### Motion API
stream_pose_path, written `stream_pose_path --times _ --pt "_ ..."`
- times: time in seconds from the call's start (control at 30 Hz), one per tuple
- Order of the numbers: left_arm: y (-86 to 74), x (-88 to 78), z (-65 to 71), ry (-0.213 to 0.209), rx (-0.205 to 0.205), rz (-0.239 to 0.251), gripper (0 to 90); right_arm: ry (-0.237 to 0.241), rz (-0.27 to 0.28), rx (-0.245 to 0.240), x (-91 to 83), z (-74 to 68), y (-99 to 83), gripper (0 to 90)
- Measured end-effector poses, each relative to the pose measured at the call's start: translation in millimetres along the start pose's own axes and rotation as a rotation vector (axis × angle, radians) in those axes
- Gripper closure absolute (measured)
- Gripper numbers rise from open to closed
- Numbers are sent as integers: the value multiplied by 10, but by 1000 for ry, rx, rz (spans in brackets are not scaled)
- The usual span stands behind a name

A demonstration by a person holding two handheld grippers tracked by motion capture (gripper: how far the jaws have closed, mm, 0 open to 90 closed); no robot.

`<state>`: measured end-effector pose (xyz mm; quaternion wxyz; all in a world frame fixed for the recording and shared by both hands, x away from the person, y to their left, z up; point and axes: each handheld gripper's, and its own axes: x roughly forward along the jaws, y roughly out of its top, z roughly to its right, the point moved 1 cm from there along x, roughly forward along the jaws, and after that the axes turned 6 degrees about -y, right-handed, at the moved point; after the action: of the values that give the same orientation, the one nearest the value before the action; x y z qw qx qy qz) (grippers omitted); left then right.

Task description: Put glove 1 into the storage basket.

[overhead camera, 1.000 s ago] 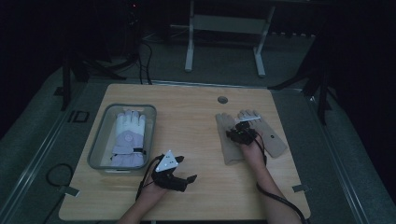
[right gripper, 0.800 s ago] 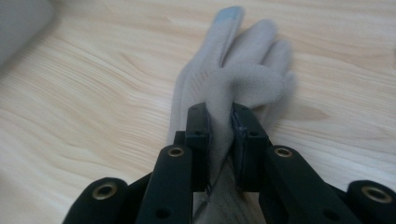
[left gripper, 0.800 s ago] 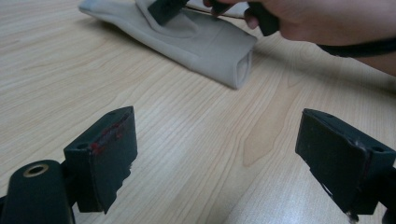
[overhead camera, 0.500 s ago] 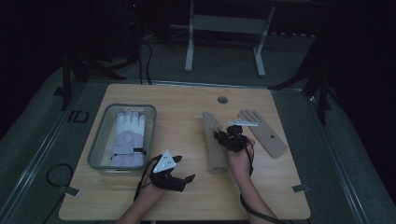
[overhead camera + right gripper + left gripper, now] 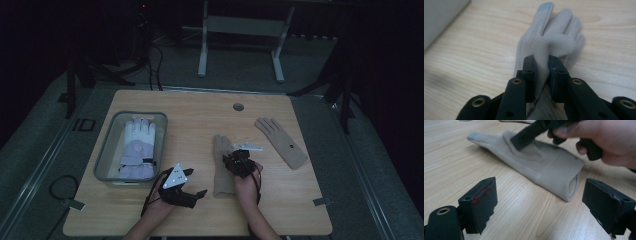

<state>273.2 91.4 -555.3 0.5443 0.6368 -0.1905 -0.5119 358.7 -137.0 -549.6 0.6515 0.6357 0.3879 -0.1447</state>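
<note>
The wooden table carries everything here, and at its left side sits a grey bin with a pair of white gloves lying flat inside, fingers pointing away from the person. Out on the bare wood there are two tan gloves. One tan glove lies spread flat at the right, well apart from the action. The other, the beige glove, lies near the middle of the table, cuff toward the person (the cuff mouth gapes open in the left gripper view).

The right gripper sits on top of that beige glove, its jaws narrow and pinching a raised fold of fabric; the right gripper view shows the cloth bunched up between the pads. That grip looks meant to drag or lift the glove along, probably toward the bin.

The left gripper rests low near the front edge, between bin and glove, jaws standing wide with nothing in them. It points at the open cuff, so I'd judge it is waiting to help.
</note>
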Motion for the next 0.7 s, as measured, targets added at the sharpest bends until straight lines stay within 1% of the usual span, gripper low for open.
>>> stream_pose_path --times 0.03,0.13,0.2,0.23,0.37,0.43,0.5,0.53,0.57,0.6,0.63,0.67,0.7 --pt "-5 -1 -6 -1 -3 0 128 -3 -3 3 21 0 -18 739" --pt "-19 0 -27 -12 -23 10 128 -2 -24 -28 76 -25 -53 669" --pt "-20 -7 -31 -14 -26 14 128 -6 -12 -59 88 -38 -74 613" --pt "-20 -9 -29 -13 -26 16 128 -8 -6 -66 89 -44 -81 580" --pt "-27 -12 -28 -10 -24 15 128 1 -2 -74 66 -47 -68 516" --pt "-27 -15 -24 -8 -21 14 128 16 5 -75 35 -31 -39 506" --pt "-28 -19 -23 -7 -18 16 128 20 24 -94 -17 8 10 480" --pt "-28 -20 -24 -6 -19 18 128 33 27 -100 -46 38 39 480" --pt "-29 -20 -26 -9 -21 19 128 32 35 -108 -78 80 69 482" --pt "-30 -20 -28 -9 -22 19 128 44 53 -124 -113 128 98 482" --pt "-32 -21 -28 -8 -22 20 128 49 55 -138 -144 177 126 484" --pt "-32 -22 -30 -11 -22 19 128 50 64 -154 -173 241 148 487" --pt "-33 -22 -32 -12 -23 19 128 63 82 -172 -207 309 167 491"
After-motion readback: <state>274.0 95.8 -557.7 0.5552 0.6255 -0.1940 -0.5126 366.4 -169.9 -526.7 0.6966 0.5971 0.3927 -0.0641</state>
